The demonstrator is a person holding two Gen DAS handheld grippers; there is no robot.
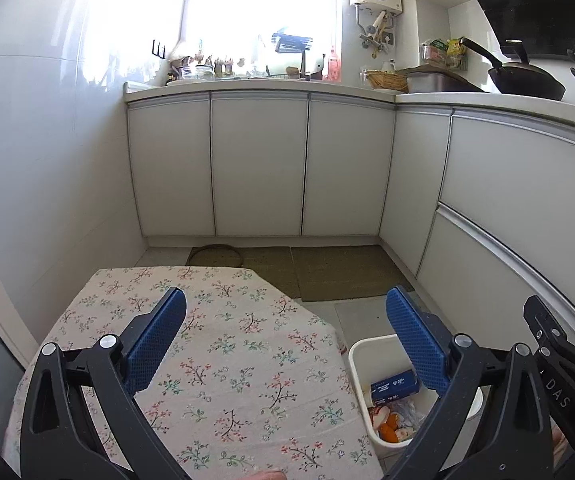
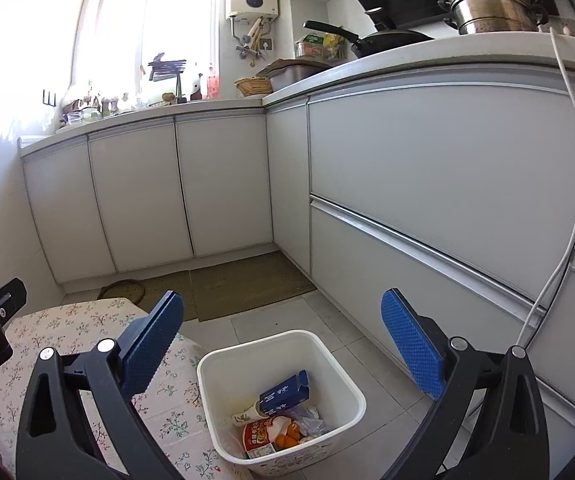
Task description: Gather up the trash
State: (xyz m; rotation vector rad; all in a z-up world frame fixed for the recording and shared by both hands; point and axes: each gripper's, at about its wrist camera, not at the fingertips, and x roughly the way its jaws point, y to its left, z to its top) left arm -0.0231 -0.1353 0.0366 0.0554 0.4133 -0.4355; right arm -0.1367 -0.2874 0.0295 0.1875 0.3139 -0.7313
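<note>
Below right gripper (image 2: 283,344), jaws apart, empty: trash bin (image 2: 351,384) holding trash (image 2: 283,394).

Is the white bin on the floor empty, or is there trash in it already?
Partly filled. The white bin holds a blue carton, a red wrapper, orange pieces and clear plastic, covering only its bottom.

A bin (image 2: 281,394) is standing on the floor (image 2: 327,320), just to the right of a cloth-covered table (image 1: 227,352). A carton (image 2: 283,394), a wrapper (image 2: 257,434) and other trash are lying in it. Mats (image 2: 243,284) are lying beyond, before the cabinets (image 2: 139,192). A pan (image 2: 387,38) and pots (image 2: 491,4) are sitting on the worktop (image 2: 407,58) at right.
</note>
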